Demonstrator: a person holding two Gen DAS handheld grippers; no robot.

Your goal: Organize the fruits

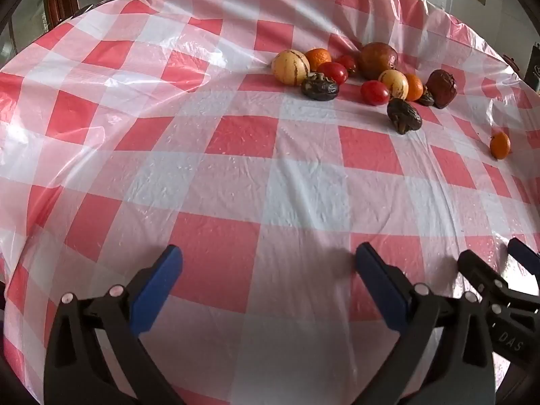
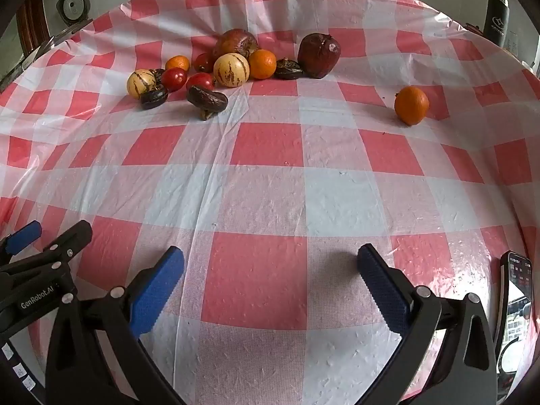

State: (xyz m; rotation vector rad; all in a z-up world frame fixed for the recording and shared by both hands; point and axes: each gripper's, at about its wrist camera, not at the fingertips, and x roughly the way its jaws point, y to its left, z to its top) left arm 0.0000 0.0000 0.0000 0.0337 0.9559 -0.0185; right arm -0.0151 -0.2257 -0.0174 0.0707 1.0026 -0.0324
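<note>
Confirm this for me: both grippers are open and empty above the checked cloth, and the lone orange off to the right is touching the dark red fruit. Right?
Not quite. In the right wrist view the lone orange lies apart from the dark red fruit, with bare cloth between them. Both grippers, left and right, are open and empty.

Home dining room: checked tablecloth (image 2: 270, 182), fruit (image 2: 233, 69).

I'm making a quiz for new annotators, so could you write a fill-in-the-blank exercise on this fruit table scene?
1. The red-and-white checked plastic tablecloth holds a pile of fruit, while one round ____ fruit sits apart from it.
2. The left gripper and the right gripper both have their jaws ____.
3. Each gripper's finger pads are coloured ____.
4. Near the right gripper, at the table's edge, lies a ____ with its screen lit.

Missing words: orange; open; blue; phone
</note>
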